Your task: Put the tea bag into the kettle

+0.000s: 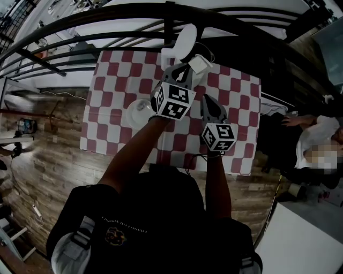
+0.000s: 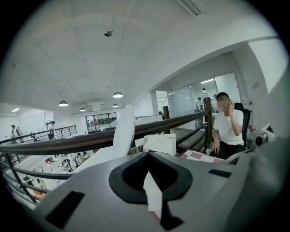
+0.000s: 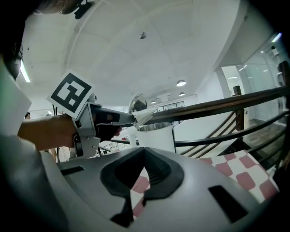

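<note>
A white kettle point(image 1: 179, 48) stands at the far edge of the checkered table, its lid point(image 2: 124, 131) tipped up and open. My left gripper point(image 1: 185, 69) is shut on the white tea bag point(image 1: 199, 64), holding it at the kettle's mouth. In the right gripper view the tea bag point(image 3: 144, 117) hangs from the left gripper point(image 3: 90, 122) just over the kettle point(image 3: 156, 136) rim. In the left gripper view the tea bag point(image 2: 159, 144) shows just past my shut left gripper point(image 2: 147, 154). My right gripper point(image 1: 206, 101) hovers nearer the table's middle, shut and empty, also seen as point(image 3: 144, 152).
A clear glass piece point(image 1: 140, 112) lies on the red-and-white cloth point(image 1: 107, 128) left of the grippers. A dark railing point(image 1: 161, 16) runs behind the table. A person in a white shirt point(image 1: 316, 134) sits to the right, beyond the table edge.
</note>
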`<control>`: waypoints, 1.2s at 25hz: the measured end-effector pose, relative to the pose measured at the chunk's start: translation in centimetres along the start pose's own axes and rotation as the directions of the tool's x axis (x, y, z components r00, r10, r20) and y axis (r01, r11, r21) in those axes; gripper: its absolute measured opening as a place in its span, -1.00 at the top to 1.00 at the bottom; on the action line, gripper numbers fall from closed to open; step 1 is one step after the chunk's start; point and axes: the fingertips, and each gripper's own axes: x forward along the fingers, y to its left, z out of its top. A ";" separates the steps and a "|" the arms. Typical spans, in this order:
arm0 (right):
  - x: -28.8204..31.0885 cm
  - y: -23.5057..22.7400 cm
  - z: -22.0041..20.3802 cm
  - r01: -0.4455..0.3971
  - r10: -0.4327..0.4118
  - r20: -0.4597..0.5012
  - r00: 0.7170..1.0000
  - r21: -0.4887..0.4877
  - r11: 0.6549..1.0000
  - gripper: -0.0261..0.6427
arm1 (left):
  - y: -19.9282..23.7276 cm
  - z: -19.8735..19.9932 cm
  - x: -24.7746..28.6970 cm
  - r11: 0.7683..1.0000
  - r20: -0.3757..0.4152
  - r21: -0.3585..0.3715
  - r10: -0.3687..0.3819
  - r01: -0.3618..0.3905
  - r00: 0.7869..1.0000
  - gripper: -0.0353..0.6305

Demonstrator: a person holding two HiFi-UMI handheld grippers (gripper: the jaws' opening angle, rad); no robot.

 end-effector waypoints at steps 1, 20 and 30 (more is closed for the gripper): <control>0.0 -0.1 0.0 0.000 0.000 -0.001 1.000 0.002 1.000 0.89 | 0.1 0.0 0.2 1.000 -0.002 -0.006 0.014 -0.014 1.000 0.87; 1.7 -1.2 -0.1 -0.033 0.033 -0.007 0.999 0.015 0.999 0.89 | 1.2 -1.1 3.1 0.990 -0.024 -0.080 0.117 -0.119 0.993 0.87; 1.6 -2.0 0.1 -0.024 0.024 -0.005 1.000 0.016 1.000 0.89 | 1.1 -1.3 3.6 0.989 -0.029 -0.085 0.117 -0.119 0.993 0.87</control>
